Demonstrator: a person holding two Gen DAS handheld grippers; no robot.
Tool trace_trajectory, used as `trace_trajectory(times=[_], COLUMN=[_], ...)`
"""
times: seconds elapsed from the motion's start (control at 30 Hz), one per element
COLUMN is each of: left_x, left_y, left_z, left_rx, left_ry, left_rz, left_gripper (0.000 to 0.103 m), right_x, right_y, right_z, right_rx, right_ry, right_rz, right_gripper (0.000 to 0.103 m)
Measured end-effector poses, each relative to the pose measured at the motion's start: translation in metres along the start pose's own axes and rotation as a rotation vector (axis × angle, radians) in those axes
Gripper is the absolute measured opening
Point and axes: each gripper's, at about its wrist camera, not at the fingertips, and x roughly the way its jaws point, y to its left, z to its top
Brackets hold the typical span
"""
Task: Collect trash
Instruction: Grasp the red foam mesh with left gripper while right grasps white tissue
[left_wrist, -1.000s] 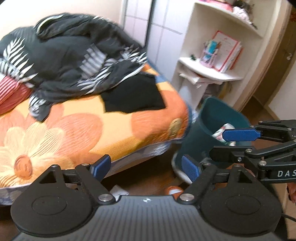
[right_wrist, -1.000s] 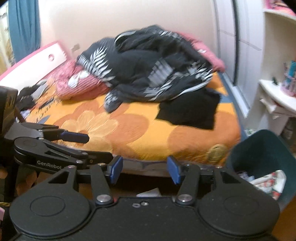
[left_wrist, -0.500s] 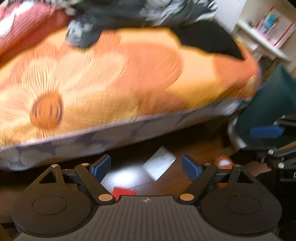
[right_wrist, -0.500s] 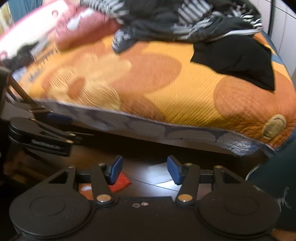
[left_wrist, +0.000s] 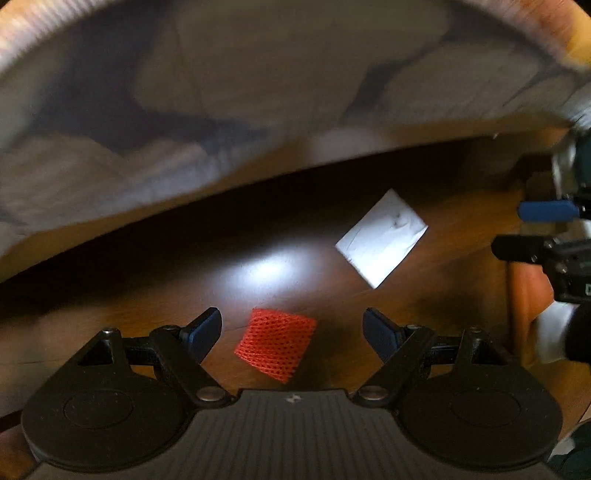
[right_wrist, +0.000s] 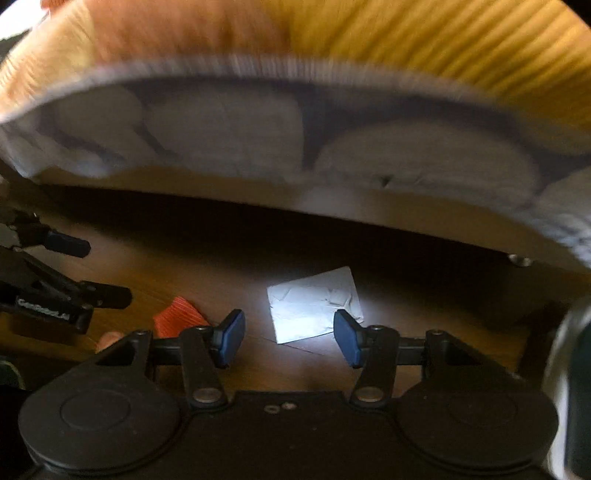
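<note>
A red mesh scrap (left_wrist: 276, 343) lies on the dark wooden floor, framed between the spread fingers of my left gripper (left_wrist: 292, 334), which is open and points down above it. A white paper square (left_wrist: 382, 238) lies to its right. In the right wrist view that paper (right_wrist: 314, 304) sits between and just beyond the blue pads of my right gripper (right_wrist: 289, 338), open and empty. The red mesh scrap (right_wrist: 176, 319) shows at the left there, with the left gripper (right_wrist: 79, 273) over it. My right gripper (left_wrist: 532, 229) reaches in at the left view's right edge.
The bed's side with its grey patterned cover (left_wrist: 258, 92) overhangs the floor just beyond both scraps, dark shadow beneath it. The teal bin (right_wrist: 580, 387) stands at the far right. A bright light reflection (left_wrist: 266, 273) lies on the floor (left_wrist: 461, 295).
Both grippers have dropped from bed height down towards the floor and tipped downwards. The bed top has left view; the red mesh and white paper now sit close between the fingers.
</note>
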Motion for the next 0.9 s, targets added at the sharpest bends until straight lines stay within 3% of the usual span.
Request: trace_trajectory(times=[0.23,0.5,0.9], left_x=[0.080,0.151,0.196], left_y=[0.020,0.037,0.027], left_z=[-0.010,-0.025,-0.046], left_rx=[-0.027,-0.039,0.018], left_ry=[0.126,0.209,0.245], left_rz=[-0.035,-0.039,-0.034], left_gripper=[0.084,0.084,0.084], right_x=[0.085,0.156,0.198], right_y=[-0.014,-0.023,-0.021], right_z=[0.002,0.006,-0.006], right_rx=[-0.046,-0.091,-0.181], right_ry=[0.094,0.158,0.187], right_rz=[-0.047,-0.083,-0.154], right_gripper=[0.053,0.053,0.053])
